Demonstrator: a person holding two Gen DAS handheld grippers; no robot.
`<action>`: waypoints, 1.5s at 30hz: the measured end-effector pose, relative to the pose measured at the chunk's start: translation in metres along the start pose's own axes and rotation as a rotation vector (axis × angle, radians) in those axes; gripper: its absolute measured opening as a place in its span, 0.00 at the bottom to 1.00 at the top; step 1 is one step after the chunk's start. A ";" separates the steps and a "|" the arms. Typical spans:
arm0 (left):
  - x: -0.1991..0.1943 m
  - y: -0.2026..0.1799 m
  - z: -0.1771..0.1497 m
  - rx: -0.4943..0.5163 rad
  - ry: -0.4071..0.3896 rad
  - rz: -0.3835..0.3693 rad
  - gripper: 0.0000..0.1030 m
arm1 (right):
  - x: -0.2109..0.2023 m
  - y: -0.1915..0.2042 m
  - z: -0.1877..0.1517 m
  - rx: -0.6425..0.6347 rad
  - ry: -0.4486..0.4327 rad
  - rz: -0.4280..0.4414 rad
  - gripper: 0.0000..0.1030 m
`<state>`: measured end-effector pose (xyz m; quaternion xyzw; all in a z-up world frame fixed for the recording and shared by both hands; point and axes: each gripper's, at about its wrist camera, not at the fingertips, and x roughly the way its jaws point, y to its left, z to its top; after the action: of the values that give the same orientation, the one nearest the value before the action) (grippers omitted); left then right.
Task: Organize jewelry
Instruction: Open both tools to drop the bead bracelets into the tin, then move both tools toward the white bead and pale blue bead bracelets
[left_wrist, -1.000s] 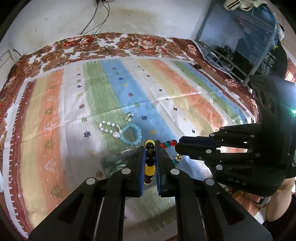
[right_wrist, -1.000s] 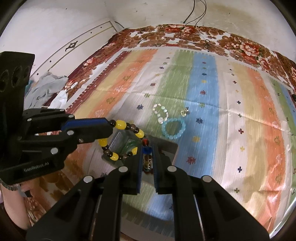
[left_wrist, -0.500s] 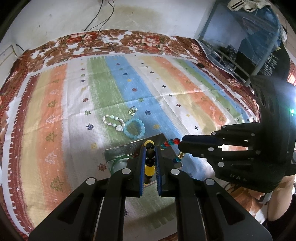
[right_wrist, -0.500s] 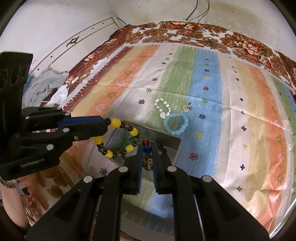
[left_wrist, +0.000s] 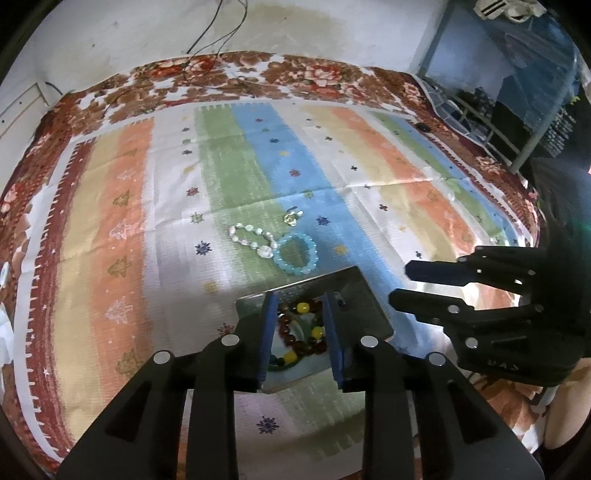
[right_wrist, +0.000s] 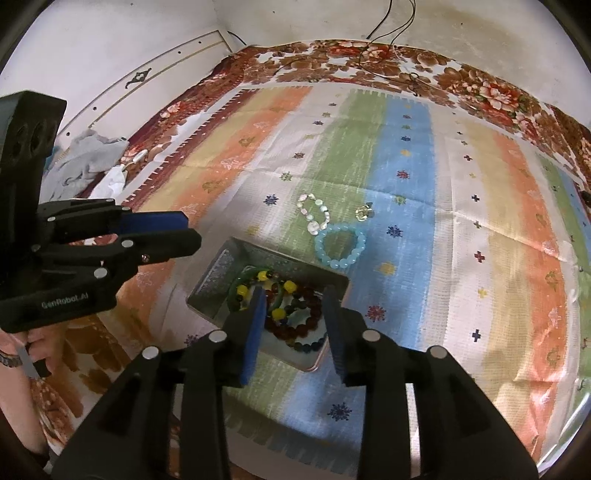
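Both grippers are letting go: the left gripper (left_wrist: 300, 332) is now standing with its jaws apart, no longer pinching the yellow-and-black bead bracelet (right_wrist: 275, 291), which is now lying in the metal tin (right_wrist: 214, 273). The right gripper (right_wrist: 293, 328) is likewise spread wide, its red-and-teal bead strand (right_wrist: 306, 345) now resting in the tin among the other pieces.
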<state>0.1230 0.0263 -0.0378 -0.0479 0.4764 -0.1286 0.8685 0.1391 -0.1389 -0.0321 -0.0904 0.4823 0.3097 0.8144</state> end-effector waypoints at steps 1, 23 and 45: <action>0.001 0.001 0.000 -0.004 0.004 -0.001 0.25 | 0.001 0.000 0.000 0.001 0.000 -0.012 0.38; 0.021 0.018 0.022 -0.068 0.026 0.031 0.50 | 0.011 -0.029 0.011 0.091 -0.014 -0.050 0.51; 0.054 0.020 0.054 -0.029 0.088 0.078 0.50 | 0.051 -0.059 0.041 0.148 0.062 -0.078 0.53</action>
<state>0.1997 0.0284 -0.0568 -0.0359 0.5174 -0.0898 0.8503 0.2215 -0.1458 -0.0623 -0.0581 0.5250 0.2382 0.8150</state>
